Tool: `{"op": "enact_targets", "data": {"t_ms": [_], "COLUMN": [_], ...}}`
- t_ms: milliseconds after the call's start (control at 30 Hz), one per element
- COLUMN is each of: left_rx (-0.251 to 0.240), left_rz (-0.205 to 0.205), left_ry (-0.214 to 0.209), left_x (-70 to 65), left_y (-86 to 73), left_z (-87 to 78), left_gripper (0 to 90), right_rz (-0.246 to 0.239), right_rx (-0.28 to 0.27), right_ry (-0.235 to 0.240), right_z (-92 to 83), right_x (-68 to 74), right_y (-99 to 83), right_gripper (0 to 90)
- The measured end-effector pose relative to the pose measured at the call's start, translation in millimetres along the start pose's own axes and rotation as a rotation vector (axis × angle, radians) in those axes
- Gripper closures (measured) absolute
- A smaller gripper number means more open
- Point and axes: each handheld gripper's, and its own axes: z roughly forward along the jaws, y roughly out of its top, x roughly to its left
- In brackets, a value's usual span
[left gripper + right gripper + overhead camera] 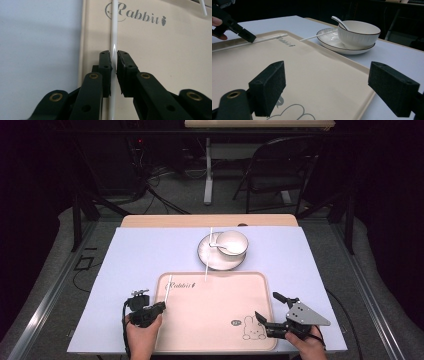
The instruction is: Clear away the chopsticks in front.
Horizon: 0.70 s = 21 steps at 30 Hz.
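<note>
Spoon [231,249] in white bowl [233,241] on plate [210,255], left gripper [114,65] clamping white chopstick [113,37] lengthwise along tray [215,320] edge, right gripper [327,87] wide open.

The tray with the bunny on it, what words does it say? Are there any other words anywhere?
"Rabbit" in curly grey letters with a little carrot after it, on the flat cream plastic tray.
A small round grey mark beside the bunny drawing on the tray: too small to read.
No other words can be read.
</note>
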Motion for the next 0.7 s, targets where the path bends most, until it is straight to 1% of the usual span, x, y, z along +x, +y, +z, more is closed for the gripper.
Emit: {"op": "enact_targets", "data": {"t_ms": [67, 100, 133, 200, 367, 400, 433, 467, 500, 533, 567, 600, 633, 667, 700], "left_rx": [0.000, 0.002, 0.000, 0.001, 0.011, 0.013, 0.015, 0.020, 0.020, 0.018, 0.006, 0.001, 0.001, -0.003, -0.008], "left_rz": [0.001, 0.010, 0.009, 0.015, 0.027, 0.027, 0.028, 0.030, 0.030, 0.037, 0.058, 0.069, 0.069, 0.096, 0.106], "left_ry": [-0.002, -0.006, -0.014, -0.034, -0.053, -0.058, -0.062, -0.077, -0.077, -0.093, -0.092, -0.087, -0.087, -0.080, -0.082], "left_x": [-0.1, -0.1, -0.4, -0.8, -2.2, -3.1, -3.6, -3.7, -3.7, -4.4, -4.7, -5.1, -5.1, -5.4, -5.1], "left_y": [0.0, 0.0, 0.0, 0.0, 1.9, 3.2, 4.7, 6.5, 6.5, 8.5, 8.9, 9.3, 9.3, 11.0, 12.0], "left_z": [0.0, -0.2, -0.2, -0.2, -1.7, -2.4, -3.2, -4.8, -4.8, -7.6, -8.7, -9.3, -9.3, -11.3, -11.9], "left_gripper": [80.4, 79.2, 77.9, 72.6, 61.6, 61.6, 58.9, 54.9, 54.2, 53.2, 52.1, 50.7, 49.3, 48.3, 47.5], "right_rz": [0.001, 0.002, 0.002, 0.001, -0.001, -0.001, -0.002, 0.000, -0.001, -0.001, -0.002, -0.002, -0.002, -0.003, -0.002], "right_rx": [-0.001, 0.000, 0.000, -0.001, -0.001, -0.001, 0.000, -0.001, -0.001, -0.002, -0.002, -0.003, -0.003, 0.001, 0.001], "right_ry": [0.000, 0.000, -0.001, -0.001, 0.000, -0.001, -0.001, -0.001, -0.001, -0.001, 0.000, 0.000, 0.000, 0.004, 0.005], "right_z": [0.1, 0.1, 0.1, 0.1, 0.1, 0.1, 0.0, 0.0, 0.0, 0.2, 0.4, 0.9, 0.9, 1.7, 2.1], "right_x": [0.0, 0.0, 0.0, 0.0, -0.1, -0.1, -0.1, -0.1, -0.1, -0.1, -0.2, -0.2, -0.2, 0.1, 0.5], "right_y": [0.0, 0.0, 0.0, 0.0, 0.0, 0.0, 0.0, 0.1, 0.2, 0.3, 0.4, 0.5, 0.5, 0.4, 0.5], "right_gripper": [14.0, 14.0, 14.1, 14.0, 14.0, 14.0, 14.0, 14.1, 14.0, 14.0, 14.0, 14.1, 14.1, 14.0, 14.1]}}
